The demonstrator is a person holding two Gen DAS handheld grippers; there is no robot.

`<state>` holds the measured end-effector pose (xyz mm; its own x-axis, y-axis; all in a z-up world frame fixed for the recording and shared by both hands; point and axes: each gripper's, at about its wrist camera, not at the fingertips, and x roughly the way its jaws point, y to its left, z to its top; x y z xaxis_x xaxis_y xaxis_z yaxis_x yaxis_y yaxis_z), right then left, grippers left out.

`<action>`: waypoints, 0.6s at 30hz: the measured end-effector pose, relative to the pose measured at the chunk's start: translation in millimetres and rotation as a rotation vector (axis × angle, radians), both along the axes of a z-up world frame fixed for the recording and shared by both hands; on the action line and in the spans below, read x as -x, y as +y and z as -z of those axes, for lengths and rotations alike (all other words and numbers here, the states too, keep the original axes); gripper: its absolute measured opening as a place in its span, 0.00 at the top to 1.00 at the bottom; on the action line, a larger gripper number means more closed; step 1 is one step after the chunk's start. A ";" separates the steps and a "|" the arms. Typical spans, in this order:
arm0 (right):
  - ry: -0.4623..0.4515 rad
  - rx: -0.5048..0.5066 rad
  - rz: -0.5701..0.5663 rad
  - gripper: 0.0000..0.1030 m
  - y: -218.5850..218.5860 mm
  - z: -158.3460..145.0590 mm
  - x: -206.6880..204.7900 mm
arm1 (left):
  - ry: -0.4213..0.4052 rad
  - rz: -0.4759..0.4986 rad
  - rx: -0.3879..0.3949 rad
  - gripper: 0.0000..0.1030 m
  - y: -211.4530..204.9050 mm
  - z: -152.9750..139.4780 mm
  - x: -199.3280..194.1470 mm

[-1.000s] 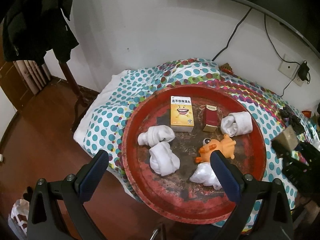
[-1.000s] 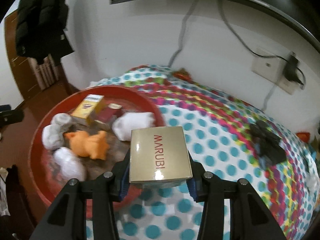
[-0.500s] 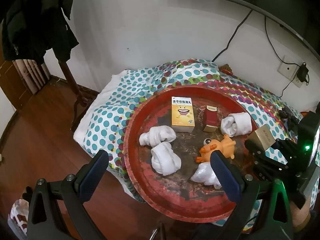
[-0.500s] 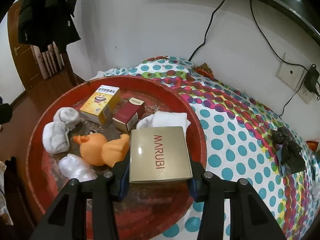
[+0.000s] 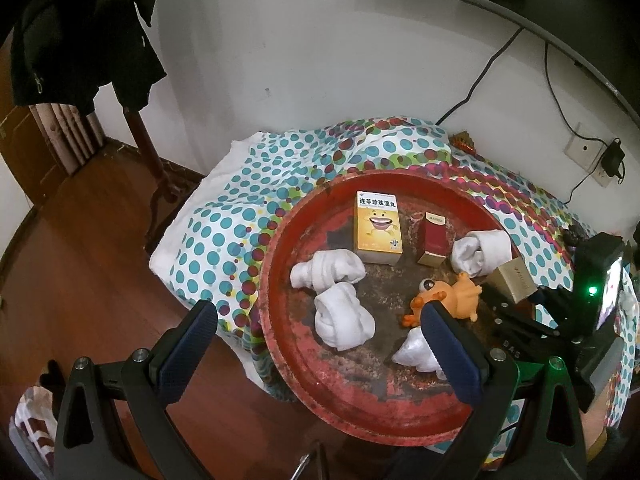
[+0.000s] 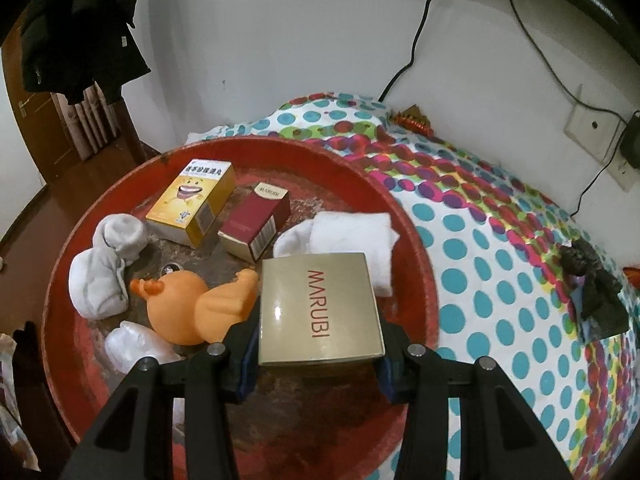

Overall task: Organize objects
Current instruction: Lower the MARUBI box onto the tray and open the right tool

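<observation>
My right gripper (image 6: 316,360) is shut on a gold MARUBI box (image 6: 318,310) and holds it over the right part of the round red tray (image 6: 424,280); the box also shows in the left wrist view (image 5: 514,280). In the tray lie a yellow medicine box (image 5: 377,228), a dark red MARUBI box (image 5: 433,239), an orange toy duck (image 5: 448,300), rolled white socks (image 5: 344,318) and a white plastic wad (image 5: 416,352). My left gripper (image 5: 320,348) is open and empty above the tray's near edge.
The tray (image 5: 288,360) rests on a polka-dot cloth (image 5: 240,216) over a table. A dark crumpled item (image 6: 592,292) lies on the cloth at right. Wall socket and cables (image 6: 592,126) are behind. A coat (image 5: 76,36) hangs over a wooden floor at left.
My right gripper has carried the gold box leftward from over the cloth to over the tray, close to the duck and the rolled sock. My left gripper has stayed still.
</observation>
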<state>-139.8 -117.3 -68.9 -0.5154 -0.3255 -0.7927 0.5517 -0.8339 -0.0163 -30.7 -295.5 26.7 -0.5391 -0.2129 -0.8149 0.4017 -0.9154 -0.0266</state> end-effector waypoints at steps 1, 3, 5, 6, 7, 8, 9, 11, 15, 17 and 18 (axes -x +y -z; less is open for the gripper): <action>-0.005 -0.003 0.002 0.55 -0.8 1.9 0.3 | 0.000 0.001 -0.001 0.02 0.3 0.0 0.1; -0.015 -0.003 0.004 0.54 -2.0 5.5 1.7 | 0.002 0.003 -0.003 0.01 0.8 -0.2 -0.2; -0.017 -0.007 0.012 0.54 -1.6 7.8 2.0 | 0.001 0.005 -0.003 0.01 0.8 0.3 0.0; -0.019 -0.007 0.016 0.54 -1.0 8.4 2.2 | -0.001 0.004 -0.004 0.01 0.9 0.8 0.3; -0.022 -0.004 0.018 0.54 0.1 8.7 2.3 | -0.003 0.002 -0.006 0.01 1.0 1.1 0.4; -0.023 -0.001 0.019 0.54 0.9 8.7 2.9 | -0.006 0.003 -0.009 0.01 1.1 2.4 0.9; -0.026 0.001 0.020 0.54 2.0 8.5 3.2 | -0.008 0.004 -0.011 0.01 1.1 3.2 1.3; -0.032 0.012 0.014 0.52 4.6 7.0 2.3 | -0.014 0.004 -0.009 0.01 1.9 4.8 2.2; -0.014 0.026 0.004 0.43 12.1 -0.9 -3.1 | -0.020 0.011 -0.002 0.01 5.0 6.5 3.6; -0.015 0.045 -0.003 0.40 17.9 -6.4 -5.4 | -0.024 0.015 0.001 0.01 6.4 8.0 4.7; -0.016 0.048 -0.005 0.40 20.6 -9.1 -6.1 | -0.027 0.018 0.003 0.01 7.5 9.1 5.5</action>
<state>-133.8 -96.7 -59.8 -0.5010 -0.3659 -0.7842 0.5558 -0.8307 0.0325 -36.3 -288.0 17.6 -0.5203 -0.2063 -0.8287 0.3860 -0.9224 -0.0127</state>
